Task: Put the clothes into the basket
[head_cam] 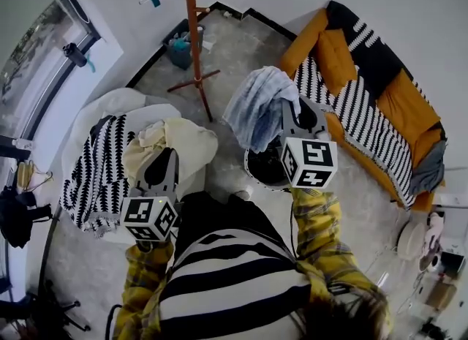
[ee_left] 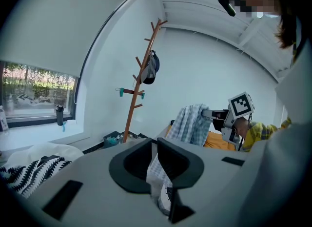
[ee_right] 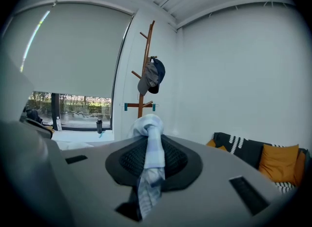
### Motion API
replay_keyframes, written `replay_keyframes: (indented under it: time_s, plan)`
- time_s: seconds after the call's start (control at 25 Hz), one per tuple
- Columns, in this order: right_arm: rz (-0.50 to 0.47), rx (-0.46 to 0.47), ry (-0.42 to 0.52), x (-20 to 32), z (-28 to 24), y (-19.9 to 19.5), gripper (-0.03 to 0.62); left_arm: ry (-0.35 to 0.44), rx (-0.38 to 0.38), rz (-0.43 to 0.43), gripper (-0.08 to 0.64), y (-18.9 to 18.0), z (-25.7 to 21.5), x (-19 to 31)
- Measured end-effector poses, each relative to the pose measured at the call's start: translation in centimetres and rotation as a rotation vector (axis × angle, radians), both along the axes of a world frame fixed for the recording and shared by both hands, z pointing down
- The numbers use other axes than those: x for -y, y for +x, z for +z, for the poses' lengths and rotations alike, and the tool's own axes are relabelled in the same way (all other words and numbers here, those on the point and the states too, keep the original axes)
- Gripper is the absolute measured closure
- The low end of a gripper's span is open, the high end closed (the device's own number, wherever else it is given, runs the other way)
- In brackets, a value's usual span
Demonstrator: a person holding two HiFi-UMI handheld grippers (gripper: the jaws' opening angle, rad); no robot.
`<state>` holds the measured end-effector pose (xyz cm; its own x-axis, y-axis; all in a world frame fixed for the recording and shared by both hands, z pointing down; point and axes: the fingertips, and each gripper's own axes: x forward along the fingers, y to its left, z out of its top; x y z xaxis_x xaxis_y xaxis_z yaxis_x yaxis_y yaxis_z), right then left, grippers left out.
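Only head view shows basket (head_cam: 257,172); right gripper (head_cam: 292,112) jaws clamp blue shirt (head_cam: 256,108), left gripper (head_cam: 168,157) cream garment (head_cam: 183,140).

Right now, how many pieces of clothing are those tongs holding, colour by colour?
cream garment: 1
blue checked garment: 1
Total: 2

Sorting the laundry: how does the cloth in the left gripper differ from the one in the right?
The left cloth is cream; the right cloth is blue-and-white checked. The left cloth hangs near the zigzag blanket; the right cloth over the dark basket. Both hang clamped, one in the left gripper, one in the right gripper.
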<state>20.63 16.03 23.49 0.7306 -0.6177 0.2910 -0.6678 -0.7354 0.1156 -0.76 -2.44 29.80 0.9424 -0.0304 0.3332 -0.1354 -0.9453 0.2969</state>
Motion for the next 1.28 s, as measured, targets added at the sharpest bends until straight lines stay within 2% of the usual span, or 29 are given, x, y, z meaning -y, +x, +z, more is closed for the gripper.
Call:
replay_keyframes:
  time_s: [0.24, 0.72, 1.12, 1.28]
  plan:
    - [0.069, 0.045, -0.004, -6.6, 1.4, -0.4, 0.522, -0.02, 0.014, 0.046, 0.512, 1.4, 0.0, -4.0]
    - [0.198, 0.169, -0.059, -18.4, 7.9, -0.9, 0.52, -0.008, 0.081, 0.227, 0.512, 6.5, 2.1, -14.1]
    - [0.221, 0.352, -0.093, -22.6, 16.2, -1.5, 0.52, 0.006, 0.173, 0.315, 0.512, 9.5, 5.2, -19.0]
    - [0.199, 0.433, -0.151, -23.0, 19.6, -2.3, 0.518, -0.003, 0.208, 0.335, 0.512, 10.0, 6.6, -19.9]
